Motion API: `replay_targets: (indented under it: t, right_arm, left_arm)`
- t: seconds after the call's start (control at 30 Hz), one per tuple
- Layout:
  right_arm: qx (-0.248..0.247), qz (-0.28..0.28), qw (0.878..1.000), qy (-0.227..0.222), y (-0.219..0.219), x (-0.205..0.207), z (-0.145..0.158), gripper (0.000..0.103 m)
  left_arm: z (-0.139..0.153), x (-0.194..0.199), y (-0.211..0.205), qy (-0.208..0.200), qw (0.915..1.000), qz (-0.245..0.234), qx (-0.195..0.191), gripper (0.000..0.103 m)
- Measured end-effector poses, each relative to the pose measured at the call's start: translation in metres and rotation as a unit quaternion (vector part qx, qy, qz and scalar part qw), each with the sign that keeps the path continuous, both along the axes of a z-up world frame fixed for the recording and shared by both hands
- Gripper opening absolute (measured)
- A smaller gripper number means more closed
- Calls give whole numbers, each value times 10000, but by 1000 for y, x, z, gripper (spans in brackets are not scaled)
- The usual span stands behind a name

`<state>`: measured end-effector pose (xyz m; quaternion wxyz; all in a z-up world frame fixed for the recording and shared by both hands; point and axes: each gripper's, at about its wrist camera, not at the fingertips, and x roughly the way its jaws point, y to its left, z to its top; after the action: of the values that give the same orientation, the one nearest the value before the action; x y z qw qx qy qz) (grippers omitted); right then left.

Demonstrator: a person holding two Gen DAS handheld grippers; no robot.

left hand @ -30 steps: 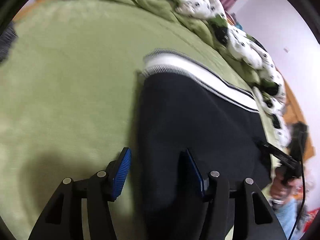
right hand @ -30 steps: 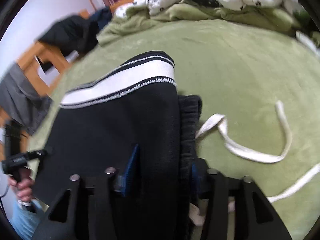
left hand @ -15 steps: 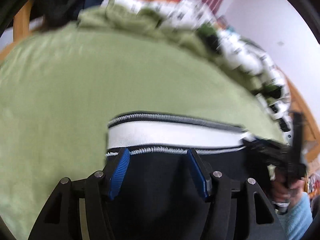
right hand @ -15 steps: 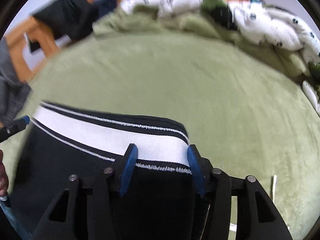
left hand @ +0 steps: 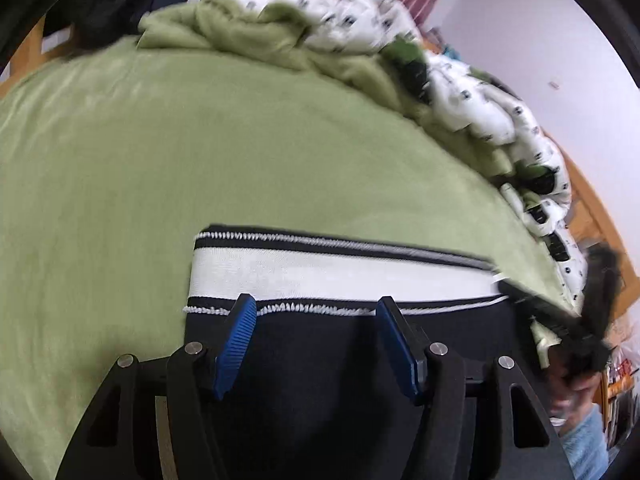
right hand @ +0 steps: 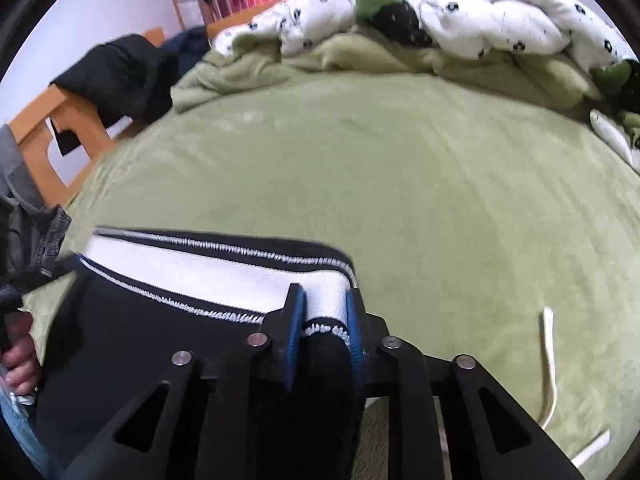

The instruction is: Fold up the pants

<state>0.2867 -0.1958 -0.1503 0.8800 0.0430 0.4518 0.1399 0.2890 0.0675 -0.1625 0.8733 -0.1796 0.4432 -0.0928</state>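
Note:
Black pants (left hand: 320,360) with a white striped band (left hand: 328,270) lie on the green bed cover (left hand: 200,160). My left gripper (left hand: 316,320) is open, its blue pads straddling the black cloth just below the band near the left corner. In the right wrist view the pants (right hand: 152,328) show with the band (right hand: 208,272). My right gripper (right hand: 325,312) is shut on the band's right corner.
A rumpled white and green duvet (right hand: 460,20) lies along the far side of the bed. Dark clothes hang on a wooden frame (right hand: 60,120) at the left. A white drawstring (right hand: 550,360) lies on the cover at the right.
Both grippers have moved up along the pants to the striped band. The right gripper's jaws have closed on the band's corner. The left stays open.

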Motion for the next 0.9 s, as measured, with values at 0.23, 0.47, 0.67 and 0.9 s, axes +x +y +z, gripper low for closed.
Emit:
replay_targets:
  t: [0.23,0.47,0.67,0.9]
  right_arm:
    - [52,59,9989,-462,13,-67,45,41]
    - [-1240,298,9891,-730,38,-136,5,41]
    - [-918,279,9936,-590,25,-173,12,41]
    - [-931,161,9937,-610,21,-208,10,41]
  left_arm:
    - [15,-61,10,118,9987,-325,-381,60]
    - [-10,-137,-26,144,9983,-386,413,60]
    - [5,-176,-37,-35,9964,-247,807,60]
    - [12,-205,-38,-63,9939,-163,1086,60]
